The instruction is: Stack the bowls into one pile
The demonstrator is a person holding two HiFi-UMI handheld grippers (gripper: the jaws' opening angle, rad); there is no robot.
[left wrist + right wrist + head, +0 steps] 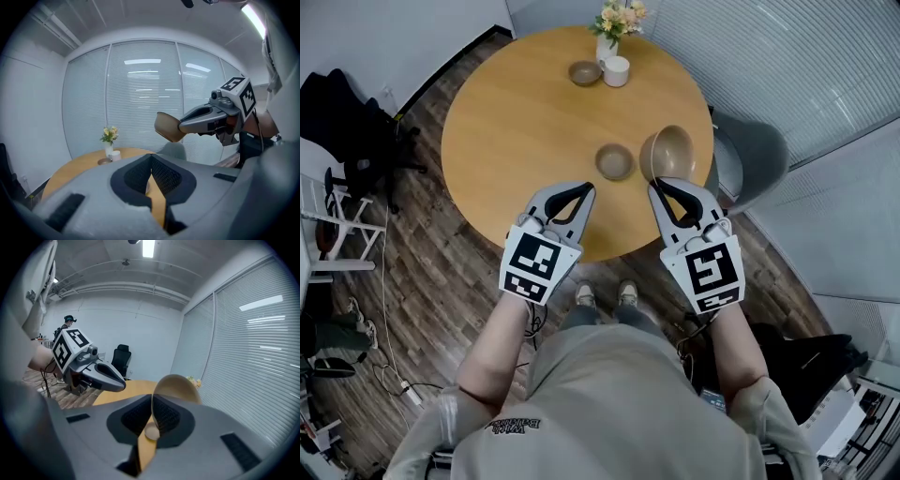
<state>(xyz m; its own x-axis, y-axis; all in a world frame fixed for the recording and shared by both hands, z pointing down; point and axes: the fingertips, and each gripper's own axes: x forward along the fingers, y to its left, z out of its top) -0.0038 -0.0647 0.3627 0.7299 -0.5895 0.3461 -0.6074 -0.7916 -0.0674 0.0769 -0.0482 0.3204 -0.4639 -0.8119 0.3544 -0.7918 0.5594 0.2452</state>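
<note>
While the right gripper pinches the big bowl by its rim above the table, the left gripper is closed on nothing.

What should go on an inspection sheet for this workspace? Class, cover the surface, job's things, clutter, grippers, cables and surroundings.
Surface: round wooden table, mostly bare.
Job's things: three bowls, unstacked. The small bowl and the middle bowl sit on the table. The large bowl is lifted and tilted on edge.
Clutter: vase of flowers and white cup at the far edge.
Grippers: left gripper shut, empty. Right gripper shut on the large bowl's rim.
Cables: white cable on the floor.
Surroundings: grey chair, window blinds.
</note>
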